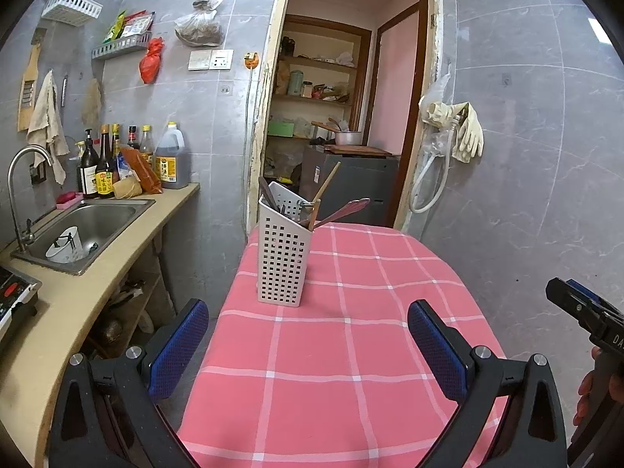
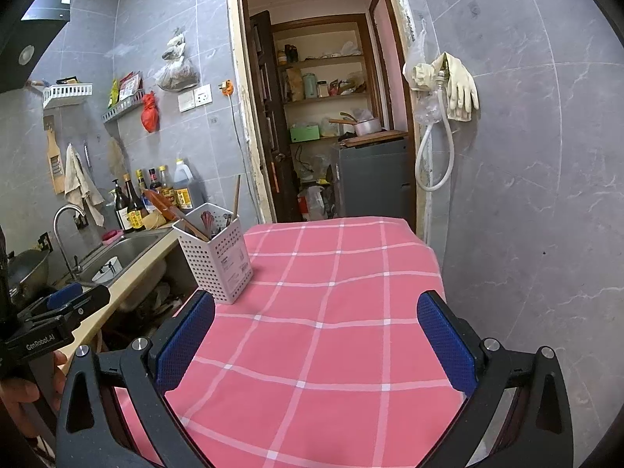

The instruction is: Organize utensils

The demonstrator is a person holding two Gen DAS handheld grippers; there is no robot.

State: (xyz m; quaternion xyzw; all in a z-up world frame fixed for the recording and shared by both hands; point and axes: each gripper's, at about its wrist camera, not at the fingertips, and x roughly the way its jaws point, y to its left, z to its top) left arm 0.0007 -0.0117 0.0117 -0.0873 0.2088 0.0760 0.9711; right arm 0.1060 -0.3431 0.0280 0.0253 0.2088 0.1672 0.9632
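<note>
Both tongs stand wide open and hold nothing: our left tongs (image 1: 308, 347) and our right tongs (image 2: 316, 341) hover above the near part of the desk (image 1: 351, 351), which wears a pink checked cloth.

Ahead of the left tongs, and ahead and to the left of the right tongs, one white perforated caddy (image 1: 282, 251) stands upright on the cloth. The utensils (image 1: 312, 206) already sit in it, handles up and leaning. No loose utensil shows on the cloth between or beyond the fingers.

That fits two stages: either the utensils have all been gathered into the caddy, or they wait there to be pulled out and sorted. We cannot tell which, so we name no move.

For any reach into the caddy, we judge that coming from above and taking one handle at a time, clear of its neighbours, would matter; the caddy looks light and could tip, so steadying it with the other tongs seems wise.

Counts: two tongs, one caddy, one desk. We make out about four or five utensils, one tall wooden stick (image 2: 235, 195) among them; they overlap, so the count stays unsure.
</note>
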